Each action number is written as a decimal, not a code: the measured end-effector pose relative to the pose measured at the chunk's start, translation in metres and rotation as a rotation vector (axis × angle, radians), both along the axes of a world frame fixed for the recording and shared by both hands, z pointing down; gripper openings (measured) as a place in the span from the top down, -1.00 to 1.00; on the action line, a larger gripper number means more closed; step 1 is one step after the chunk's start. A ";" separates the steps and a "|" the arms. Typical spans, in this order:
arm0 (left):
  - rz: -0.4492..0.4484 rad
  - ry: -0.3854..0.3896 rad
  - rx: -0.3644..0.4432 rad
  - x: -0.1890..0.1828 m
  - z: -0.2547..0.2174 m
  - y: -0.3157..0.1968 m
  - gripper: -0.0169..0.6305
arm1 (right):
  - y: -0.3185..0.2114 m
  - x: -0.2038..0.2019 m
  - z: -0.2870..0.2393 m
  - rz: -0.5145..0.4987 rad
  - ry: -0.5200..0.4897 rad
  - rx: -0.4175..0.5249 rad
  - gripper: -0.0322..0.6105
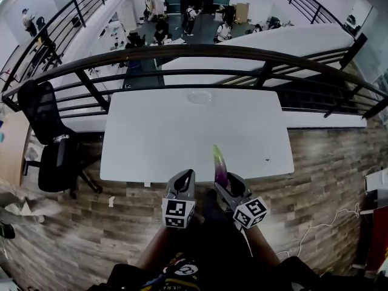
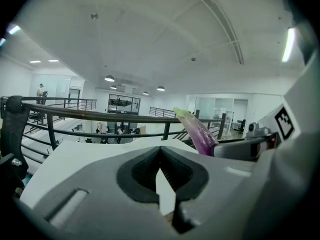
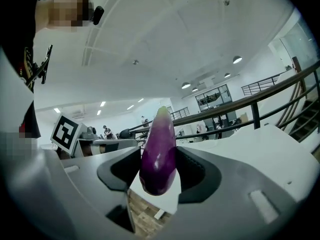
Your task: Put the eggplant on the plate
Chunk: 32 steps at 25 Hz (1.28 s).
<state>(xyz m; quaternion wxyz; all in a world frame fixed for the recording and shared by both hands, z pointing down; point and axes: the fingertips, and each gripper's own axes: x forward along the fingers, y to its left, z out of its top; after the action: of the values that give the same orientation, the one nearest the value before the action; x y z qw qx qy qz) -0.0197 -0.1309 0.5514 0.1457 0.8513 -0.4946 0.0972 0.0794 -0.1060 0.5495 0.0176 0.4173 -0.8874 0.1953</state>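
A purple eggplant (image 1: 218, 165) with a pale green tip stands upright over the near edge of the white table (image 1: 151, 138), and my right gripper (image 1: 223, 184) is shut on its lower part. The right gripper view shows the eggplant (image 3: 159, 154) clamped between the dark pads of the right gripper (image 3: 159, 171). My left gripper (image 1: 187, 176) hovers just left of it, shut and holding nothing. In the left gripper view, the left gripper (image 2: 160, 153) has its jaws closed, with the eggplant (image 2: 197, 130) up to its right. A faint, pale round plate (image 1: 200, 96) lies at the table's far edge.
A black curved railing (image 1: 200, 52) runs behind the table, with an open drop to an office floor below. A black office chair (image 1: 48, 135) stands at the left on the wood floor. A thin cable (image 1: 321, 223) trails on the floor at the right.
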 end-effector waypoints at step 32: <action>-0.383 -0.110 -0.325 -0.079 0.068 -0.083 0.93 | -0.437 -0.036 0.284 -0.772 1.188 0.013 0.20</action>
<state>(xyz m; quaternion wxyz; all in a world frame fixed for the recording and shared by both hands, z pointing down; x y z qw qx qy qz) -0.0985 -0.2142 0.6191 0.2692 0.7009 -0.6319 0.1924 0.0437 -0.5428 0.8330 0.5643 0.1088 -0.8133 -0.0907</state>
